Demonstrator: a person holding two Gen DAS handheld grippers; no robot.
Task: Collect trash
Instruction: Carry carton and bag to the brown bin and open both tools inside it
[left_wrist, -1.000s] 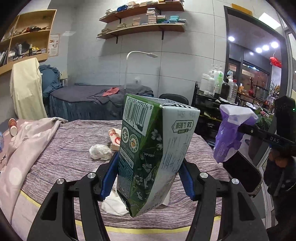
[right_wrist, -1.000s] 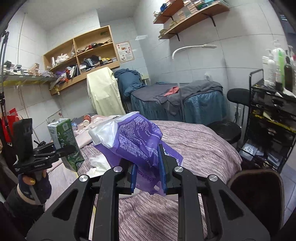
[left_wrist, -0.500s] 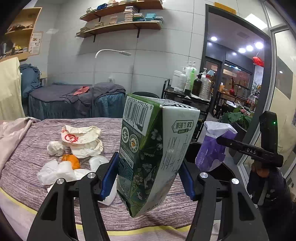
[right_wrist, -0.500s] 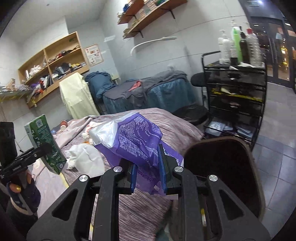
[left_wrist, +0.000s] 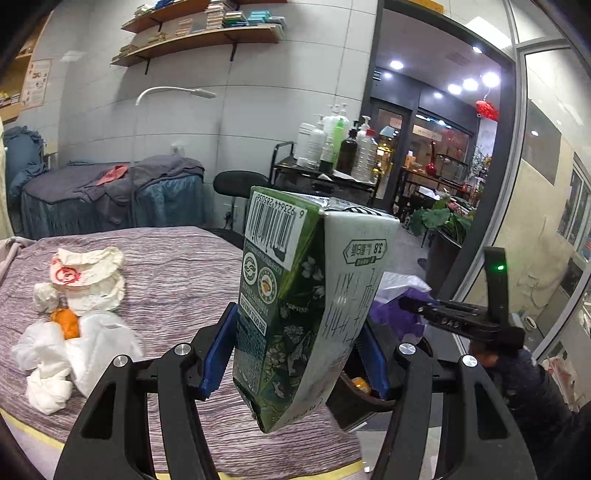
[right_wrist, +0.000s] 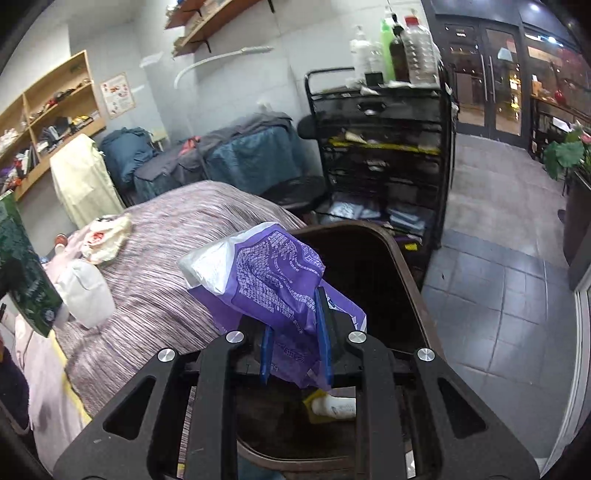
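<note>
My left gripper (left_wrist: 295, 347) is shut on a green and white drink carton (left_wrist: 306, 295), held upside down above the bed's edge; the carton also shows in the right wrist view (right_wrist: 26, 273). My right gripper (right_wrist: 295, 347) is shut on a crumpled purple and white plastic bag (right_wrist: 269, 280), held over the open dark brown trash bin (right_wrist: 402, 266). The bin holds a white bottle (right_wrist: 332, 406). In the left wrist view the right gripper (left_wrist: 424, 308) and the purple bag (left_wrist: 399, 314) hang over the bin (left_wrist: 354, 398).
More trash lies on the striped purple bed (left_wrist: 177, 273): white crumpled bags (left_wrist: 74, 350), an orange item (left_wrist: 64, 323), a red-printed paper wrapper (left_wrist: 88, 273). A black wire cart (right_wrist: 384, 155) with bottles stands behind the bin. Tiled floor (right_wrist: 498, 288) lies to the right.
Both grippers swung right, from over the bed toward the bin. The right gripper with the purple bag has come over the bin's opening. Both grips stay the same.
</note>
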